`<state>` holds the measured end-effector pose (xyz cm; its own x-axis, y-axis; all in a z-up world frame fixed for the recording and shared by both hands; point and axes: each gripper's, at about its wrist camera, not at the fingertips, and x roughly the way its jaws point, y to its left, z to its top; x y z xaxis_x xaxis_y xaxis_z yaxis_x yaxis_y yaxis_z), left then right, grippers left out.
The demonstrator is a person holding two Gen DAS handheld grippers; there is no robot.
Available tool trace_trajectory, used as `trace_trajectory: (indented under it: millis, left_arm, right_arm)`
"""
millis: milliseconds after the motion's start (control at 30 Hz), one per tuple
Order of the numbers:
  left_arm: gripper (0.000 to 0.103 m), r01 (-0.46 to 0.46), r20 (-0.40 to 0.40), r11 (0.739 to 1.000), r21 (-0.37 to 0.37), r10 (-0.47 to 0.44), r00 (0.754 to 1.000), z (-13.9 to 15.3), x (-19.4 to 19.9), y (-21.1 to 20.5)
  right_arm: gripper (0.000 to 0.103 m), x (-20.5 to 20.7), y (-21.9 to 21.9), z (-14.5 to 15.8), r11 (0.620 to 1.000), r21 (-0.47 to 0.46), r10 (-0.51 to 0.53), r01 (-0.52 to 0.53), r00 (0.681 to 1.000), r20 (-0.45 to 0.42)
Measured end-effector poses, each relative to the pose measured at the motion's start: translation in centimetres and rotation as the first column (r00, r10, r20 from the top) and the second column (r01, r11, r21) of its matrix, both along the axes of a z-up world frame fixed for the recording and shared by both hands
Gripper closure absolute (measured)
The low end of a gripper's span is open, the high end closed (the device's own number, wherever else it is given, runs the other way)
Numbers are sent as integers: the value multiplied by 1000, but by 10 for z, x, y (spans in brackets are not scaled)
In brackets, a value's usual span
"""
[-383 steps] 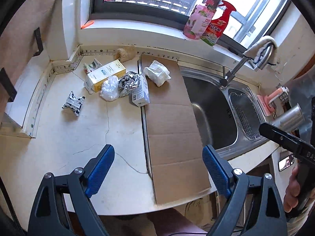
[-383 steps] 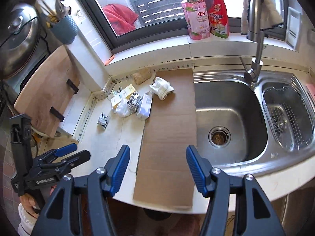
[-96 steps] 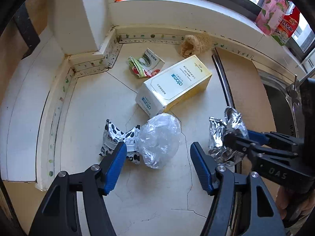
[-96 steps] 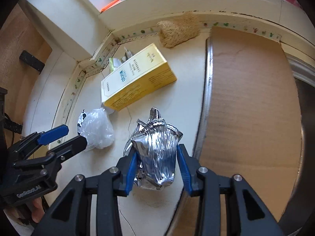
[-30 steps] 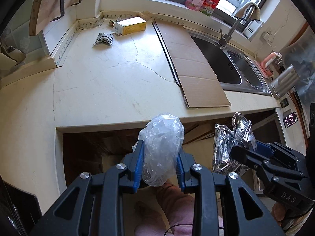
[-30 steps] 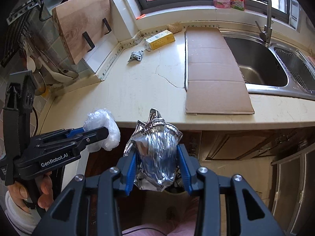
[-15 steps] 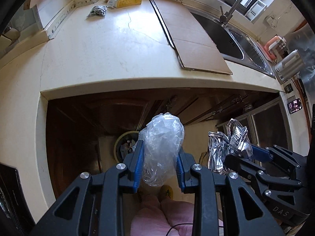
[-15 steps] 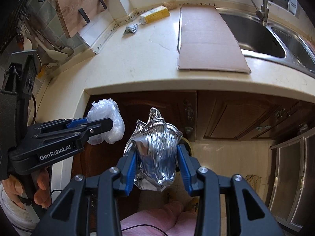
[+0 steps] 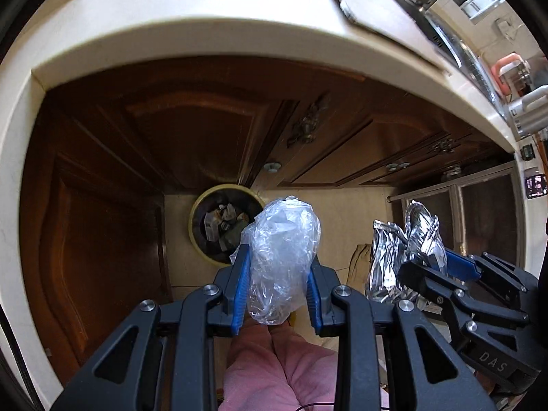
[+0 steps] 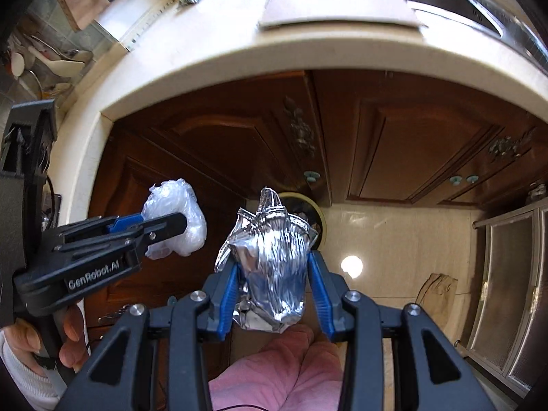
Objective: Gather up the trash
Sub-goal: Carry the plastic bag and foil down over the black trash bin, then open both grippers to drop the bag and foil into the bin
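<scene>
Clearly the left gripper [image 9: 277, 287] pinches a plastic bag [image 9: 281, 260] and the right gripper [image 10: 274, 287] pinches a foil wrapper [image 10: 274, 260]; released off-centre, either light piece could drift past the bin [image 9: 195, 229] onto the floor [image 10: 394, 239].

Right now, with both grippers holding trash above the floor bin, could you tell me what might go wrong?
1. The crumpled clear plastic bag in the left gripper is light and could drift past the round yellow-rimmed bin.
2. The crumpled silver foil wrapper in the right gripper hangs beside the bin in the left view and could miss.
3. The bin already holds trash, so pieces may bounce out.
</scene>
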<state>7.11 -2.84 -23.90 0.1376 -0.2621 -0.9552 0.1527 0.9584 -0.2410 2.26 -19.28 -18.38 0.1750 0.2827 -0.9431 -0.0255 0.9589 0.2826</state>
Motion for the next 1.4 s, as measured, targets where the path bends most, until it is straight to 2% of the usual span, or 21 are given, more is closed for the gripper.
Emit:
trace_trajectory:
  millis: [267, 567, 800, 900, 967, 1033, 1133, 1400]
  left_arm:
    - [76, -57, -50, 998, 2, 57, 997, -66, -2, 8]
    - [75, -119, -102, 992, -38, 115, 988, -159, 11, 35]
    - [74, -94, -100, 994, -47, 89, 991, -215, 30, 43]
    - [67, -77, -81, 997, -27, 75, 994, -226, 36, 42]
    - [49, -71, -72, 997, -10, 70, 995, -232, 39, 44]
    - [41, -76, -71, 997, -2, 76, 995, -239, 42, 46]
    - [41, -86, -90, 996, 0, 85, 992, -249, 43, 47]
    - [41, -80, -97, 997, -1, 79, 992, -246, 34, 51]
  right_arm:
    - [63, 11, 10, -61, 999, -15, 32, -33, 998, -46]
    - [63, 30, 26, -157, 997, -59, 41, -47, 993, -108]
    - [63, 49, 42, -225, 995, -78, 52, -64, 987, -149]
    - [62, 58, 48, -248, 995, -72, 57, -71, 983, -176]
    - [62, 62, 49, -258, 995, -66, 61, -74, 981, -182]
    - [59, 65, 51, -263, 995, -58, 65, -76, 982, -175]
    - [52, 66, 52, -265, 996, -52, 64, -73, 985, -160]
    - [52, 63, 51, -256, 998, -31, 46, -52, 985, -167]
